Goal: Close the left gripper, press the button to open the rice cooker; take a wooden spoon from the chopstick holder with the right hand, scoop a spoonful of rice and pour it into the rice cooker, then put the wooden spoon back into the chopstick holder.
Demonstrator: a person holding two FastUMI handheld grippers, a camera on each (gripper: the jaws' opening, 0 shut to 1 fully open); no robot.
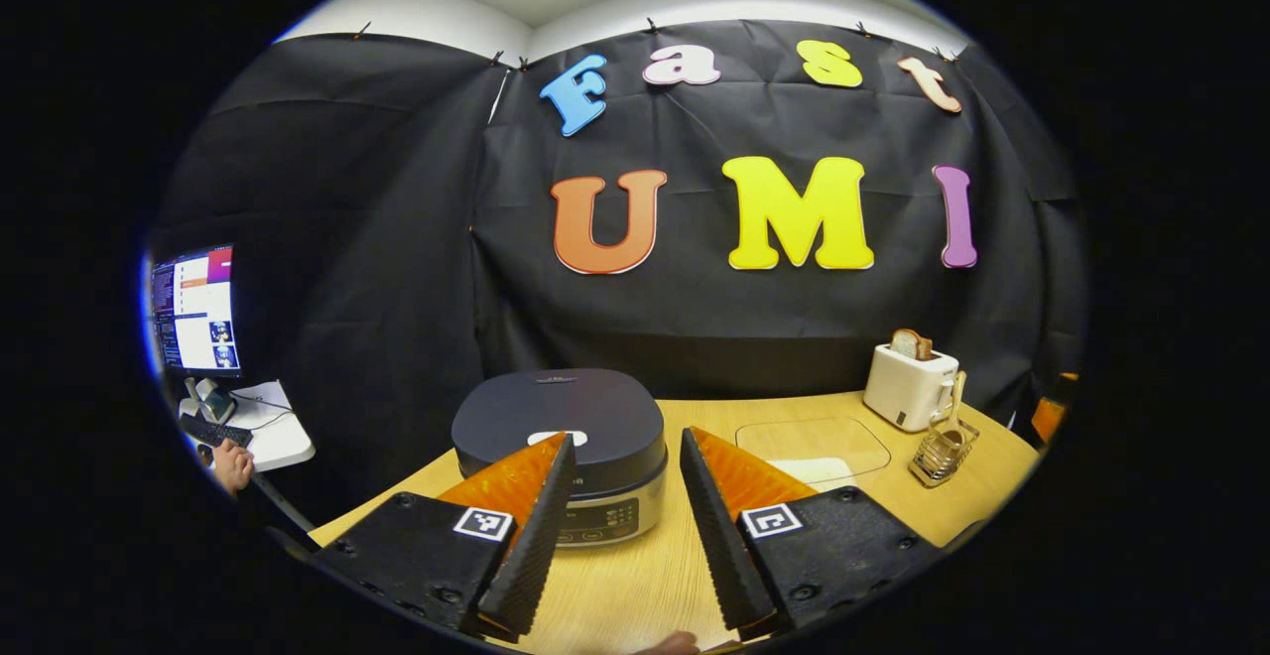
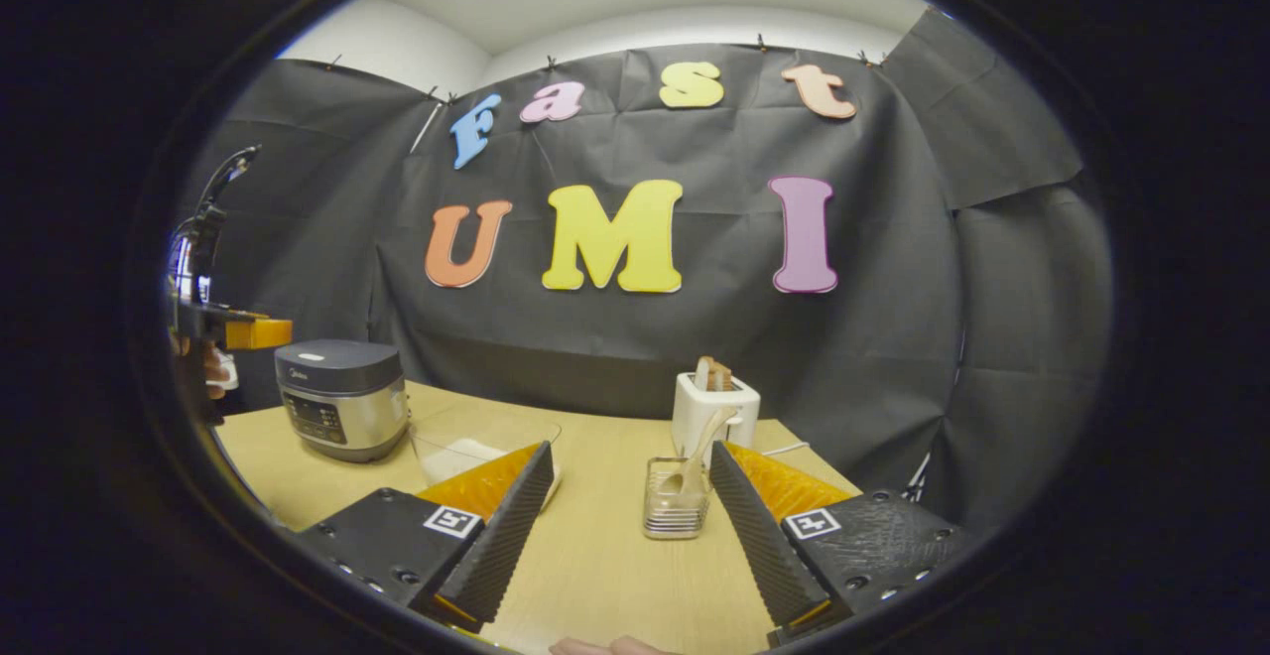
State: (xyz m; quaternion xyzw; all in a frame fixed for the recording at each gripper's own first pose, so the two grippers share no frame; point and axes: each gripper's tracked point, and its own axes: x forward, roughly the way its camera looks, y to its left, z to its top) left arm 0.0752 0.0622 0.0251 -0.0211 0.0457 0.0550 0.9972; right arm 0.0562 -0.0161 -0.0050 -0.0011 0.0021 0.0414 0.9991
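The left tongs (image 1: 627,452) stand wide open and hold nothing, aimed at the rice cooker (image 1: 561,437), which sits with its lid down at the near left part of the table (image 1: 635,586). The right tongs (image 2: 627,471) also stand wide open and empty, with the chopstick holder (image 2: 675,501) just ahead of them and a little to the right of their centre line. The wooden spoon (image 2: 699,457) leans in this holder, bowl down and handle slanting up towards the toaster (image 2: 714,412) behind it. A clear container of rice (image 2: 476,447) lies between the cooker and the holder. The main risk at this stage is that the left tongs, if they are not closed first, straddle the lid button (image 1: 556,437) instead of pressing it, so the lid does not release. A push that lands off centre may slide the cooker across the table rather than trip the latch. On the right side, a grip taken low on the slanted handle could tip the light holder or drag it along. The button is partly covered by one finger of the left tongs in the left gripper view. The rim of the clear container is faint, and the amount of rice in it is hard to judge.
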